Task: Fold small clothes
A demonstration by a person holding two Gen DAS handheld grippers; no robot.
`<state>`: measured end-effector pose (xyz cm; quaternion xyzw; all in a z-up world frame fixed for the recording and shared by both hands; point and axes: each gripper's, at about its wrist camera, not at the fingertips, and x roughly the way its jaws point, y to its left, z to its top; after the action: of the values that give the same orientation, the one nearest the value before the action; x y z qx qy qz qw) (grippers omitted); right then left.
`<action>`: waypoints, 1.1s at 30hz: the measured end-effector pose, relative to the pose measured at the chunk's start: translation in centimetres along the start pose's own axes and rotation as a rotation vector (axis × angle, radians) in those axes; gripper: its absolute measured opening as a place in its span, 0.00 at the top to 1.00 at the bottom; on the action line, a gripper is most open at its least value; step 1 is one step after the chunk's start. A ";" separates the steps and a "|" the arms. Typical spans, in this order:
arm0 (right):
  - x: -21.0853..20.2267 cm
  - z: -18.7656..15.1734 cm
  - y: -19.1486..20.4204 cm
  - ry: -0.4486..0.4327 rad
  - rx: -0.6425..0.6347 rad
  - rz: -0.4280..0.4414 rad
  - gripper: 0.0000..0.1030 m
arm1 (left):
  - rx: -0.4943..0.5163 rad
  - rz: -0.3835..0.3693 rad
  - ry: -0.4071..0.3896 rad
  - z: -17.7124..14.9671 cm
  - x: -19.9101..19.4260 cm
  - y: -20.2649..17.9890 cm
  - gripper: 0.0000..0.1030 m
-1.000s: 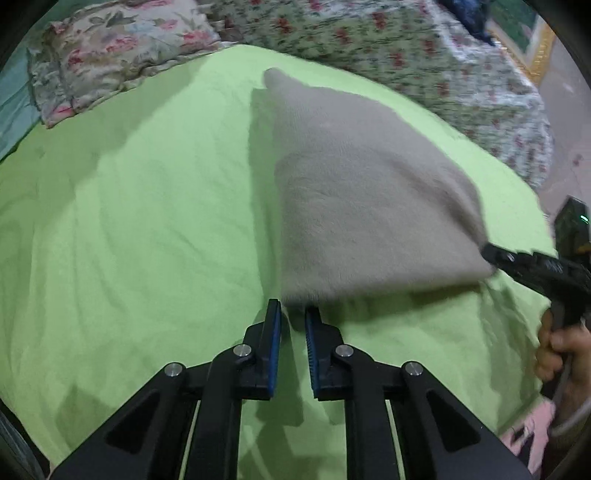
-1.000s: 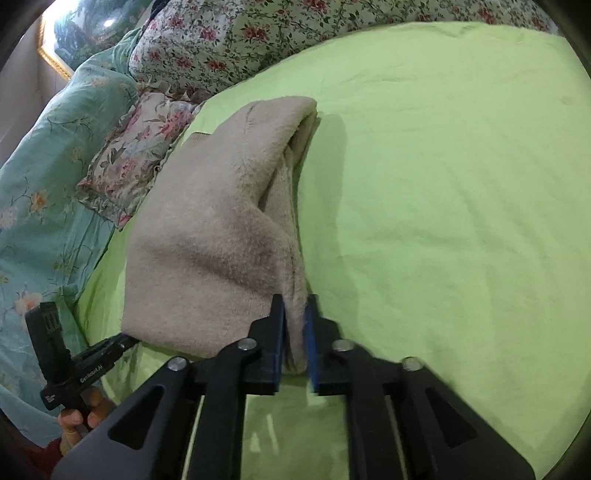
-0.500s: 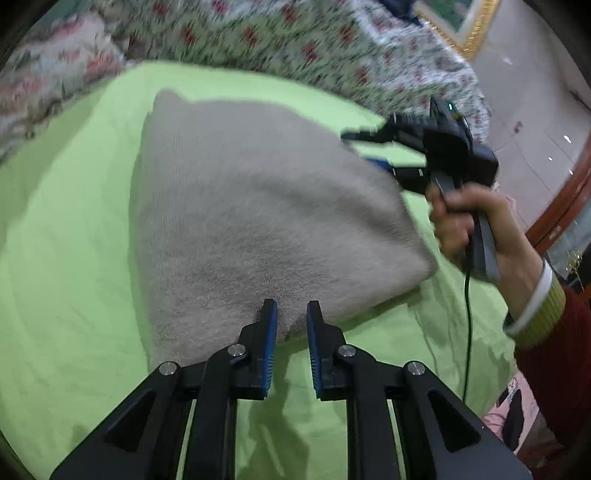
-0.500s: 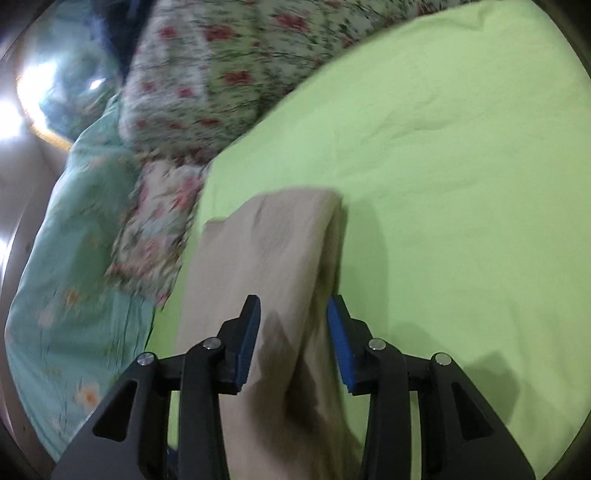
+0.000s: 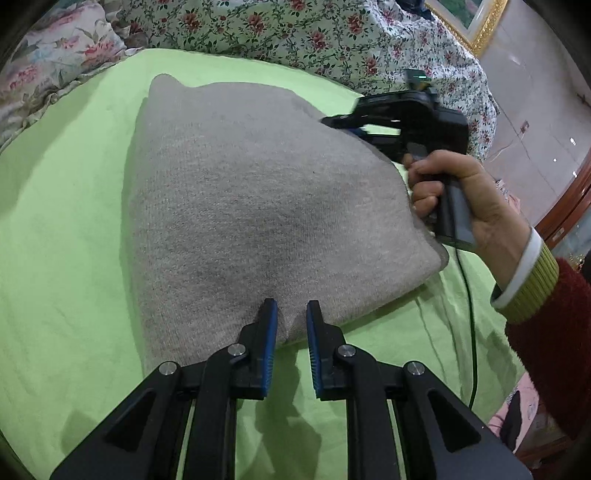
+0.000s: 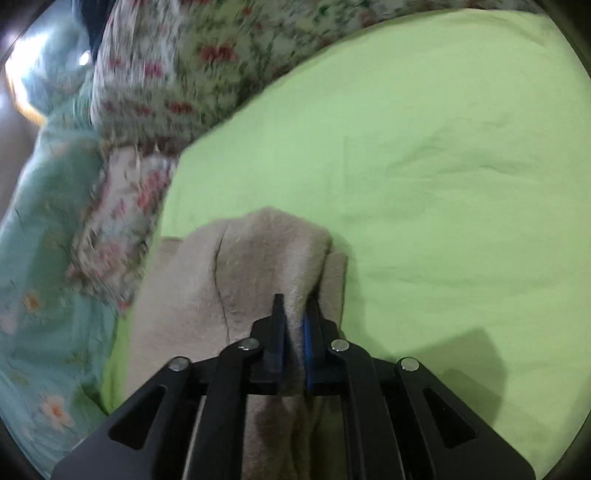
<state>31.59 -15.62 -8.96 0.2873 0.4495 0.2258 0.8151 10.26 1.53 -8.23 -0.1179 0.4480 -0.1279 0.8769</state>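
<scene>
A folded beige knit garment (image 5: 251, 206) lies on the green bedsheet (image 5: 62, 236). My left gripper (image 5: 290, 314) is at the garment's near edge, its jaws narrowly apart with the cloth edge between the fingertips. My right gripper (image 6: 295, 314) is shut on a fold of the same garment (image 6: 251, 258) near its far end. In the left wrist view the right gripper (image 5: 354, 122) sits at the garment's right side, held by a hand in a red sleeve.
Floral pillows (image 5: 55, 48) and a floral quilt (image 5: 295, 33) border the far side of the sheet. A teal floral cover (image 6: 40, 229) lies left in the right wrist view. A cable (image 5: 469, 295) hangs over the bed's right edge.
My right gripper let go of the garment's near corner, moved along its edge with jaws open, and has now shut on a fold. My left gripper moved closer onto the near edge.
</scene>
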 end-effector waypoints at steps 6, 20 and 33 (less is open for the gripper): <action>-8.7 -2.7 3.9 -0.120 -0.090 0.039 0.84 | -0.006 -0.009 -0.101 0.4 -4.2 0.1 0.84; -7.2 -10.5 6.3 0.009 -0.196 -0.061 0.84 | -0.104 0.095 -0.070 7.4 -1.2 5.4 0.78; -8.9 -13.2 6.7 0.001 -0.264 -0.068 0.87 | -0.091 0.019 -0.118 3.9 -4.3 3.9 0.80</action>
<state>15.06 -12.77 -4.76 0.1623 0.4257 0.2553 0.8528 11.46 6.93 -4.00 -0.1608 0.4022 -0.0920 0.8966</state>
